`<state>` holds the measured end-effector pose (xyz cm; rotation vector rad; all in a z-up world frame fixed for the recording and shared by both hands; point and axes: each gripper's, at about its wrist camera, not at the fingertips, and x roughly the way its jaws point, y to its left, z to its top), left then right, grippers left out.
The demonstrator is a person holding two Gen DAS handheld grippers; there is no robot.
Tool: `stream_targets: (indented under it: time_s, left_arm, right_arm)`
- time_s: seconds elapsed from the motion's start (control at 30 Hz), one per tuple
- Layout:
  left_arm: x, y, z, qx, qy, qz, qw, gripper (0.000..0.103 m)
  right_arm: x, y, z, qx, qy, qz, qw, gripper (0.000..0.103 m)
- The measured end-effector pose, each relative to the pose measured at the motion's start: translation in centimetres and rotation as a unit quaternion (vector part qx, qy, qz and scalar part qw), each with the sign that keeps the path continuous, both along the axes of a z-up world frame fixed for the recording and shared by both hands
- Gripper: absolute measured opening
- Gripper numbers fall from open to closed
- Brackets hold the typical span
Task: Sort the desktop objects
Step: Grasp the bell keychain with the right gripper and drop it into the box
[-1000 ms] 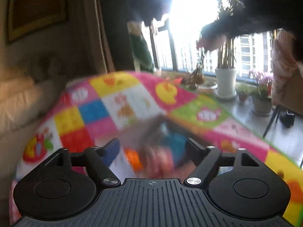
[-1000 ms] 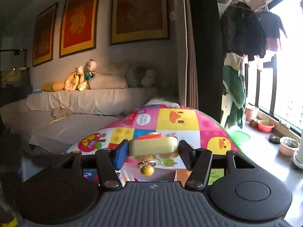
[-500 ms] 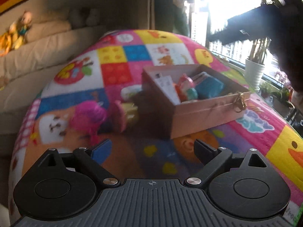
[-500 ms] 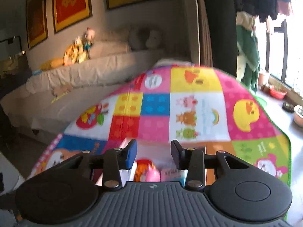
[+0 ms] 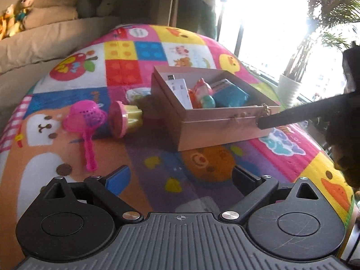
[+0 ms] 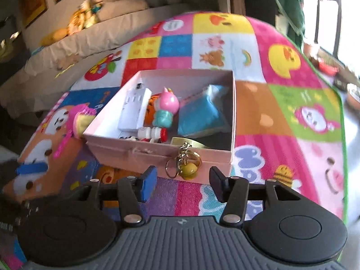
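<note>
On a bright patchwork mat (image 5: 144, 51) sits one open pink box (image 6: 157, 150). Inside it lie one white power strip (image 6: 135, 108), one pink doll (image 6: 167, 105), one blue pouch (image 6: 200, 112), one small bottle (image 6: 153, 133) and one gold bar (image 6: 186, 141) whose keychain bell (image 6: 189, 168) hangs over the front wall. Left of the box lie one pink sieve (image 5: 86, 121) and one yellow cup (image 5: 126, 121), on its side. The left tool (image 5: 180, 175) tilts down over bare mat, jaws wide, opening, empty. The right tool (image 6: 183, 176) tilts down just before the box, jaws part open, widening, gripping nothing; the bell hangs between them. A sofa (image 5: 45, 38) stands behind.
</note>
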<state>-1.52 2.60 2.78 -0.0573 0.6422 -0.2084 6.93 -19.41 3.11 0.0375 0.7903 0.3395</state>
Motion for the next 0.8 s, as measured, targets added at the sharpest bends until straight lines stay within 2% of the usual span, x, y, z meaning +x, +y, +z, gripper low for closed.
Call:
stream_targets:
  time_s: [0.03, 0.1, 0.17, 0.23, 0.4, 0.57, 0.67, 0.8]
  left_arm:
    - [0.0, 0.1, -0.1, 0.001, 0.001, 0.001, 1.0, 0.1]
    - [-0.1, 0.3, -0.3, 0.003, 0.005, 0.008, 1.0, 0.1]
    - [-0.2, 0.8, -0.5, 0.006, 0.01, 0.015, 0.9998, 0.1]
    - [-0.2, 1.2, -0.6, 0.008, 0.014, 0.022, 0.9996, 0.1]
    - [0.0, 1.4, -0.6, 0.003, 0.016, 0.023, 0.9996, 0.1]
    - [-0.2, 0.9, -0.4, 0.007, 0.01, 0.014, 0.9998, 0.1]
    - [-0.5, 1.3, -0.3, 0.014, 0.005, 0.025, 0.9996, 0.1]
    - [-0.4, 2.8, -0.5, 0.016, 0.006, 0.05, 0.9986, 0.101]
  right_arm:
    - [0.6, -0.1, -0.4, 0.013, 0.011, -0.004, 1.0, 0.039]
    - [1.5, -0.4, -1.0, 0.037, 0.036, -0.015, 0.999, 0.019]
    - [1.9, -0.6, -1.4, 0.054, 0.048, -0.025, 0.997, 0.019]
    - [1.3, -0.5, -0.9, 0.056, 0.036, -0.023, 0.998, 0.019]
    - [-0.3, 0.0, 3.4, 0.04, -0.041, -0.006, 0.998, 0.018]
    - [2.2, 0.6, 7.6, 0.039, -0.099, -0.015, 0.994, 0.018]
    - [4.6, 1.2, 9.0, 0.031, -0.102, -0.014, 0.994, 0.019]
    - [5.9, 1.7, 9.3, 0.028, -0.106, -0.035, 0.993, 0.03]
